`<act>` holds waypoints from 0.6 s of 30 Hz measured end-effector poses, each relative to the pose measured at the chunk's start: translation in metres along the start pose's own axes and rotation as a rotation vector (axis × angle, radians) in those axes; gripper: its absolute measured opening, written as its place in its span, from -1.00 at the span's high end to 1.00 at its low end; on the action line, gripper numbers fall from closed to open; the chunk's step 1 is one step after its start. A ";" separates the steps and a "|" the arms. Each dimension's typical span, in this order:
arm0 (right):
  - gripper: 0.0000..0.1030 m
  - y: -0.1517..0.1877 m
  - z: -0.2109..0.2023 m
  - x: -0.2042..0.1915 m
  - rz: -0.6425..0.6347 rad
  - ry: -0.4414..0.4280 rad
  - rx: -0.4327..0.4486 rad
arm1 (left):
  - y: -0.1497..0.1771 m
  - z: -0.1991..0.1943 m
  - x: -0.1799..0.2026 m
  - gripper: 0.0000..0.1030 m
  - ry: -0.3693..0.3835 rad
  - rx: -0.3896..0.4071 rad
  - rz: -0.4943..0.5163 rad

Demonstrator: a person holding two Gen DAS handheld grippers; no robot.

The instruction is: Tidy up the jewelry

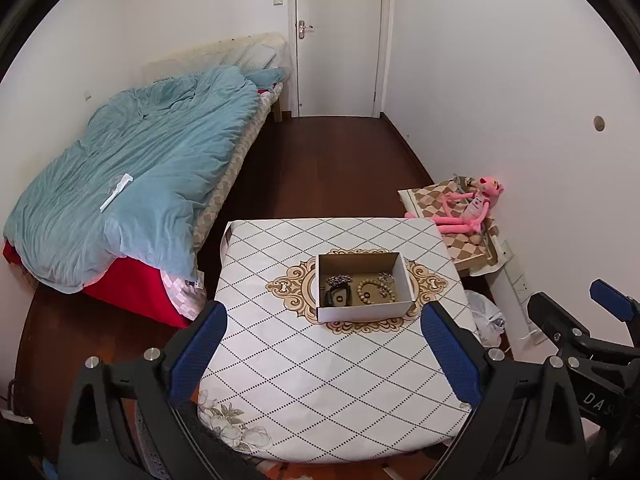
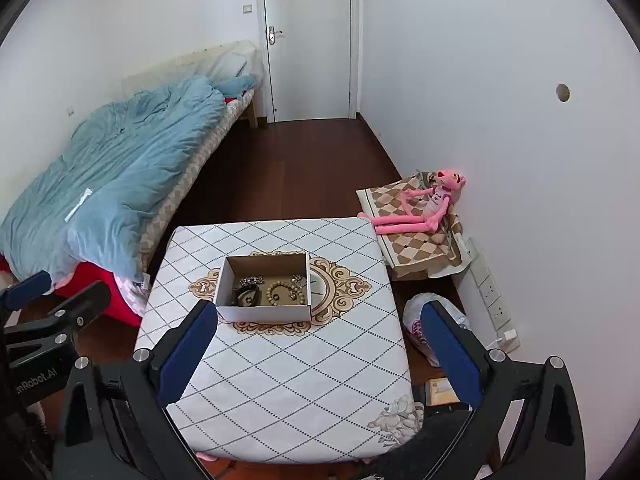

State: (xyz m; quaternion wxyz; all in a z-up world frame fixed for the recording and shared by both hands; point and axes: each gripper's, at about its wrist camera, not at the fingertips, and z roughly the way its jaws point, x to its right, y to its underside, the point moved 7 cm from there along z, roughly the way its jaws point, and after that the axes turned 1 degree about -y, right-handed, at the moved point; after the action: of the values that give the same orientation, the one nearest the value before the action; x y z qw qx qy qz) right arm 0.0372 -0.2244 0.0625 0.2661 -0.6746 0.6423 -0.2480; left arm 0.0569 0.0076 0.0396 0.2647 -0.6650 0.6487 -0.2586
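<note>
A small open cardboard box (image 1: 362,310) stands in the middle of a small table (image 1: 320,380) with a white diamond-pattern cloth. Inside lie a beaded bracelet (image 1: 370,290), a dark watch-like piece (image 1: 336,298) and metallic pieces (image 1: 339,279). The box also shows in the right wrist view (image 2: 264,312), with the bracelet (image 2: 280,292) inside. My left gripper (image 1: 324,354) is open and empty, held back above the table's near edge. My right gripper (image 2: 320,354) is open and empty, beside the left one, also short of the box.
A bed with a blue duvet (image 1: 132,172) stands left of the table. A pink plush toy (image 1: 468,208) lies on a checked cushion by the right wall. A plastic bag (image 2: 424,324) and a power strip (image 2: 494,300) lie on the floor right of the table. A closed door (image 1: 340,36) is at the back.
</note>
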 end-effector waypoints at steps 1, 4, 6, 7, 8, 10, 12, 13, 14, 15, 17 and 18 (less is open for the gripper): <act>-0.99 0.000 -0.004 0.000 0.000 0.000 0.003 | 0.000 0.000 0.000 -0.92 -0.003 -0.002 0.001; -0.99 0.002 -0.012 0.000 0.006 -0.011 -0.005 | 0.003 -0.006 0.001 -0.92 -0.006 -0.011 -0.002; -0.99 0.002 -0.012 0.001 0.003 -0.008 -0.006 | 0.004 -0.008 0.003 -0.92 -0.010 -0.014 -0.004; -0.99 0.001 -0.011 0.001 0.003 -0.006 -0.008 | 0.005 -0.007 0.003 -0.92 -0.013 -0.018 -0.005; -0.99 0.000 -0.010 0.001 0.005 -0.006 -0.012 | 0.005 -0.006 0.004 -0.92 -0.013 -0.022 -0.005; -0.99 -0.003 -0.007 0.001 0.002 -0.005 -0.020 | 0.003 -0.001 0.005 -0.92 -0.015 -0.035 -0.012; -1.00 -0.007 -0.003 0.001 -0.003 -0.001 -0.021 | 0.000 0.005 0.004 -0.92 -0.018 -0.042 -0.016; -1.00 -0.010 -0.001 0.002 -0.004 0.003 -0.021 | -0.002 0.010 0.005 -0.92 -0.023 -0.052 -0.016; -1.00 -0.013 0.003 0.002 -0.004 0.006 -0.021 | -0.003 0.014 0.004 -0.92 -0.024 -0.056 -0.016; -1.00 -0.015 0.006 0.003 -0.004 0.008 -0.023 | -0.005 0.017 0.003 -0.92 -0.027 -0.061 -0.017; -1.00 -0.019 0.013 0.002 -0.004 0.005 -0.030 | -0.008 0.025 0.002 -0.92 -0.034 -0.072 -0.020; -1.00 -0.021 0.019 0.002 -0.006 0.011 -0.036 | -0.010 0.028 0.002 -0.92 -0.035 -0.076 -0.022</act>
State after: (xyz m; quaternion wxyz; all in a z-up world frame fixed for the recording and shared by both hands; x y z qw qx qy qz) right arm 0.0652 -0.2252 0.0625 0.2497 -0.6796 0.6463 -0.2410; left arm 0.0838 0.0067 0.0258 0.2476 -0.6862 0.6459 -0.2252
